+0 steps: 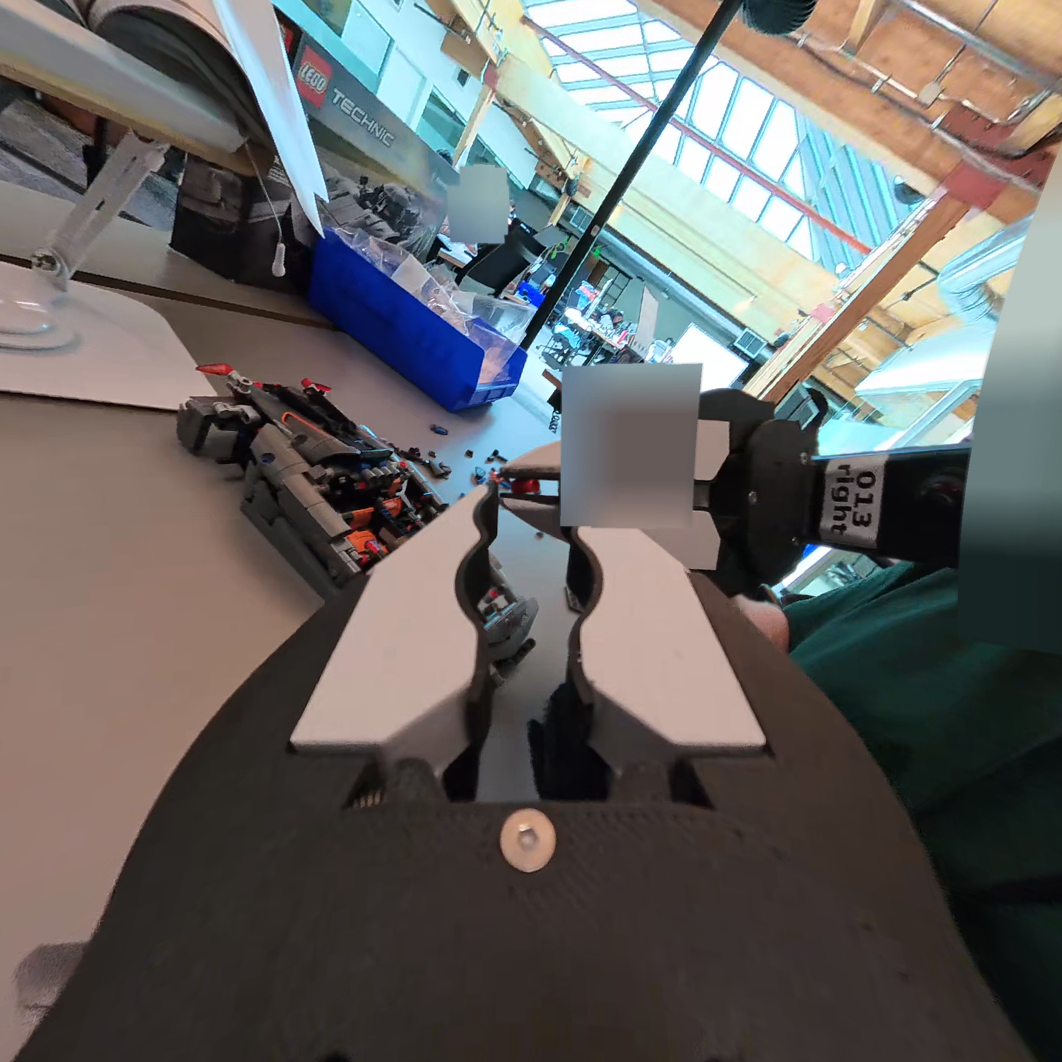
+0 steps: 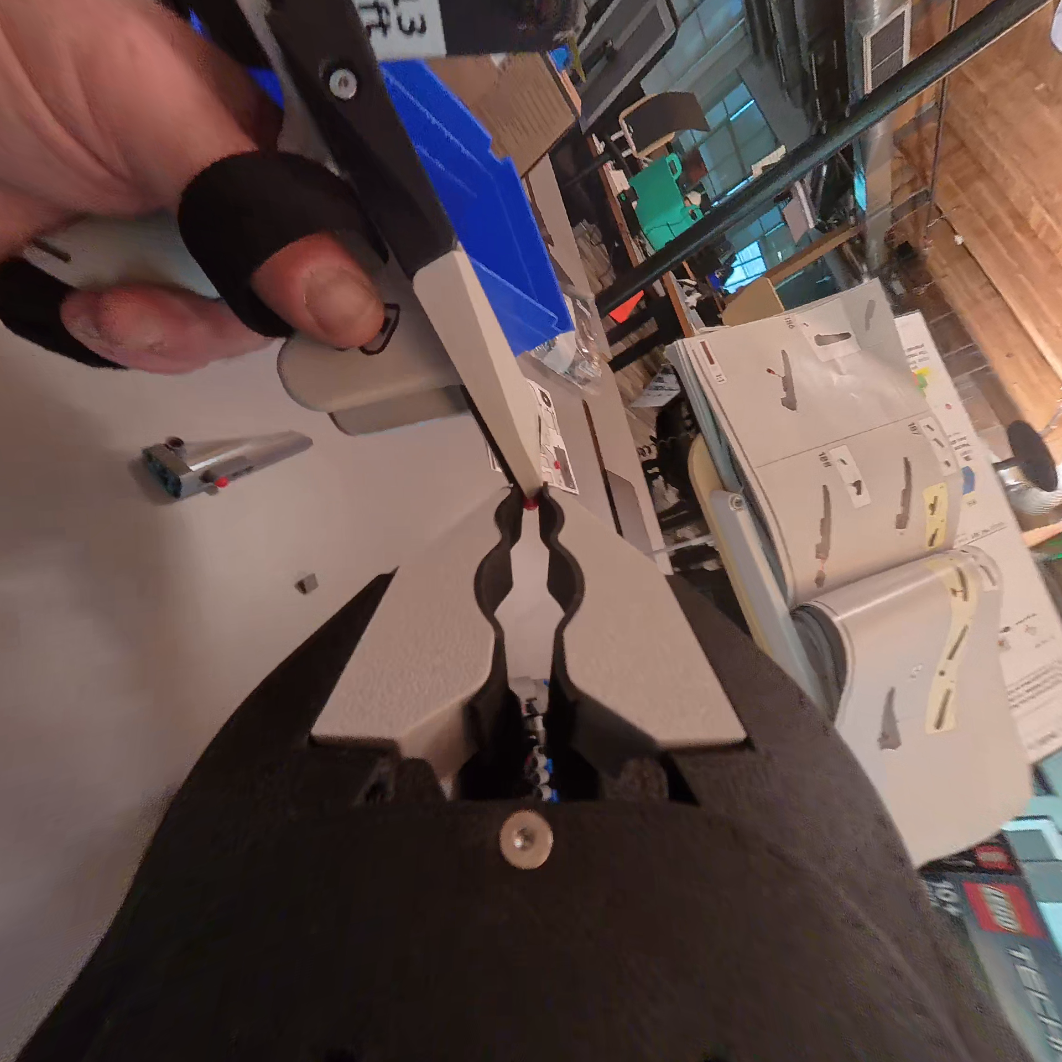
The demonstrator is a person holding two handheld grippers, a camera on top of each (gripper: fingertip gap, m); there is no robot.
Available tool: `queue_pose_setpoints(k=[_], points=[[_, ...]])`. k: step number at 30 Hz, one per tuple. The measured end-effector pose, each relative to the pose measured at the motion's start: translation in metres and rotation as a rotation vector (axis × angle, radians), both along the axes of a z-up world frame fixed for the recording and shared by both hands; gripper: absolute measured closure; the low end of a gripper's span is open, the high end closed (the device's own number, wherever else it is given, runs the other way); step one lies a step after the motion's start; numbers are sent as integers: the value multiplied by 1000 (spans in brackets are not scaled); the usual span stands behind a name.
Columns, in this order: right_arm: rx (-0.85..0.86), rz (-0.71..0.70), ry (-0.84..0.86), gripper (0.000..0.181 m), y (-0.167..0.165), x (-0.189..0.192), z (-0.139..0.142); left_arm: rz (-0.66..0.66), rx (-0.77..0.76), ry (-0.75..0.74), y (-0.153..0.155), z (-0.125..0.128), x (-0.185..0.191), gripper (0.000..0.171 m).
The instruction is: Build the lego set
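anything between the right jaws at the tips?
Yes: a small red piece is pinched at the right gripper tips, with a left-gripper finger touching there. Right wrist view.

Probably a shared workshop loft, skylights [image 1: 626,52], timber beams [image 1: 862,86], cluttered worktables [image 1: 592,327] beyond

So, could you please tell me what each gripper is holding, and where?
Right gripper: small red piece, pinched at the fingertips. Left gripper: open, holding nothing.
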State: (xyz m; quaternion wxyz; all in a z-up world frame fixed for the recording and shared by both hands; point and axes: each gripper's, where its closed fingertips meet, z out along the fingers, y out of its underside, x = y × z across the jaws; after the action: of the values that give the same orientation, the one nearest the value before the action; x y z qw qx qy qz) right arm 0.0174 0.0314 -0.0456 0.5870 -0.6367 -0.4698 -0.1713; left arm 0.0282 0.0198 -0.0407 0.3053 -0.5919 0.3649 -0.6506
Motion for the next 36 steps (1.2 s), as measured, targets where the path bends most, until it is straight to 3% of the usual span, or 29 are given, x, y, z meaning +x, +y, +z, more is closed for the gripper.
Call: queue_pose_setpoints(k=[10,14,25,36], points=[[30,75,-65,178,-7,-9,3,-124,-91,-65,-6,1,-6,159],[14,135,44,179,-14,-13,12,-194,-159,-163,-9,12,-12,169],[-54,241,302,177,-17,-14,25,-310,-301,-336,-12,24,-13,169],[-83,281,354,175,-21,-9,29,-325,-347,-390,-11,27,-14,169]])
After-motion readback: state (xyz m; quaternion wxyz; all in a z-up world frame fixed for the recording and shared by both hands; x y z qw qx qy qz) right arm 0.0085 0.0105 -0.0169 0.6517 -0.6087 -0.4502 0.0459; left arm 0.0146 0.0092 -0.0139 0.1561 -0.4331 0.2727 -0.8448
